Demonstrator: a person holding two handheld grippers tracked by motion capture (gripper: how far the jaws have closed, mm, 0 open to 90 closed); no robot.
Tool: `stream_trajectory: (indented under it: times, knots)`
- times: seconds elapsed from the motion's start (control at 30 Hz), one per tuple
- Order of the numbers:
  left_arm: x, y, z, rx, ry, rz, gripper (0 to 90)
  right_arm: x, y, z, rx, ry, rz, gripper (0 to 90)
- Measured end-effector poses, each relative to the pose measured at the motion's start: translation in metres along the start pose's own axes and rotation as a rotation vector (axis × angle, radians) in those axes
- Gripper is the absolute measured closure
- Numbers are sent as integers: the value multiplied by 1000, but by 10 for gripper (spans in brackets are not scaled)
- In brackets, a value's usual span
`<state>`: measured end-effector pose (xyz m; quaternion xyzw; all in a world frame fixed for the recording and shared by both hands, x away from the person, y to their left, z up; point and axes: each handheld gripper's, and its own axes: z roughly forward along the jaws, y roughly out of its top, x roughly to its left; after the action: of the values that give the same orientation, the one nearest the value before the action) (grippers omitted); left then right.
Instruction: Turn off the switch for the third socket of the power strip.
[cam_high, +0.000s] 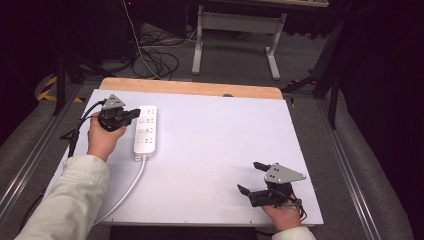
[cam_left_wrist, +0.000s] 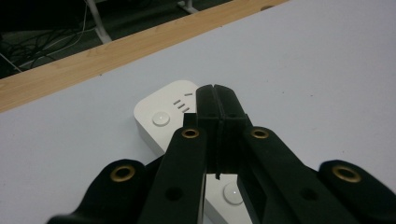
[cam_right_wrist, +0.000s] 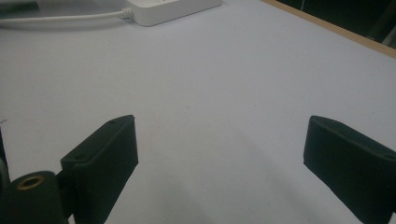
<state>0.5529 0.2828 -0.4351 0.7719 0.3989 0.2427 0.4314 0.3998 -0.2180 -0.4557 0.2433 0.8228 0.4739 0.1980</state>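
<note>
High view, left to right: left gripper, jaws pressed together and empty, tips over the power strip at the table's left; right gripper idle, jaws wide. A glancing press could skid the strip sideways.

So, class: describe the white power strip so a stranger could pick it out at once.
Start at the white table with the wooden strip along its far edge. On its left part lies the power strip, a long white block of sockets. It alone trails a white cable toward the near edge, and the shut left hand-held gripper is at it.
</note>
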Motion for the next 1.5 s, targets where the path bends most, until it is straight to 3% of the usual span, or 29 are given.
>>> stream_trajectory:
  times: [0.47,0.77,1.0,1.2,1.5]
  knots:
    - [11,-12,16,22,-40,25,898,0,0,0,-1,1,-4,105]
    - [14,-17,22,60,-74,-17,898,0,0,-1,-3,7,-3,105]
    - [14,-20,28,77,-64,-34,898,0,0,-1,-5,14,-3,105]
    - [13,-21,32,101,-14,-4,898,0,0,-2,-10,16,-4,107]
    - [12,-22,35,88,-10,-17,897,0,0,-2,-14,14,-8,110]
